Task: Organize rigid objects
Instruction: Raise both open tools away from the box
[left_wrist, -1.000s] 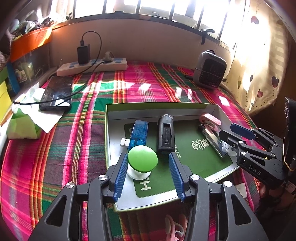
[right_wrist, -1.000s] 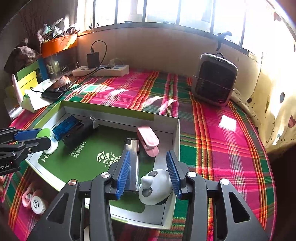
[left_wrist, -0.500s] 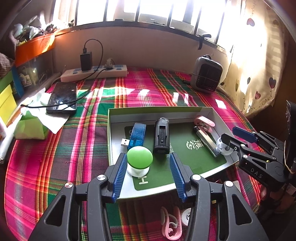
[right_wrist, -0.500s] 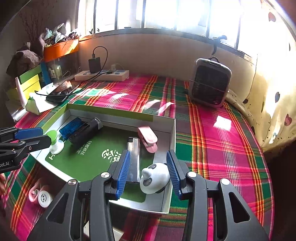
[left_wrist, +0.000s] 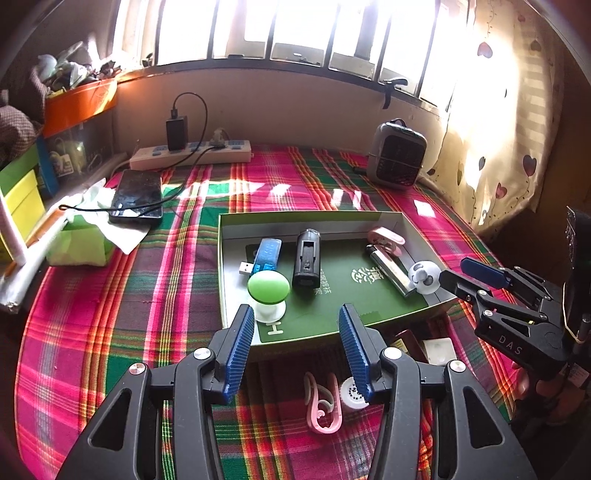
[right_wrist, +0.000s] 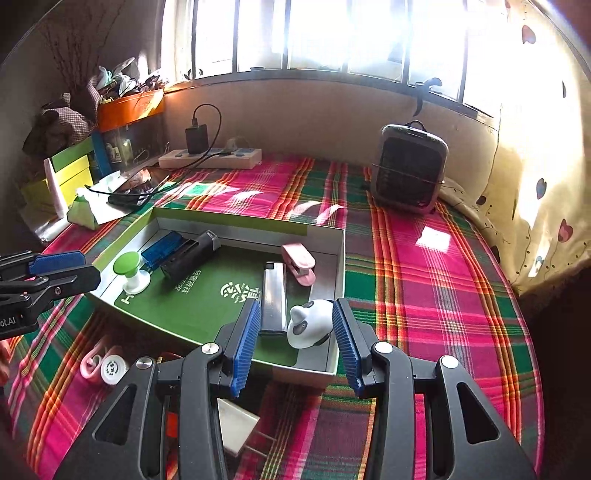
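Left claw (left_wrist: 297, 341) gapes before tray (left_wrist: 236, 221); right claw (left_wrist: 452, 275) marked "DAS".

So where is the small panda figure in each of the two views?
Left wrist view: the panda figure is right of centre, in the tray, beside the silver lighter.
Right wrist view: the panda figure is low at centre, between the open jaws.
Shared landmark: the silver lighter.

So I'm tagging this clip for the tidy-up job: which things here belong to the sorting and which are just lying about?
Job:
box tray
green knob
blue USB stick
black device
lighter
pink clip
panda figure
pink hook
white roll

Lying about:
power strip
phone
heater
tissue pack
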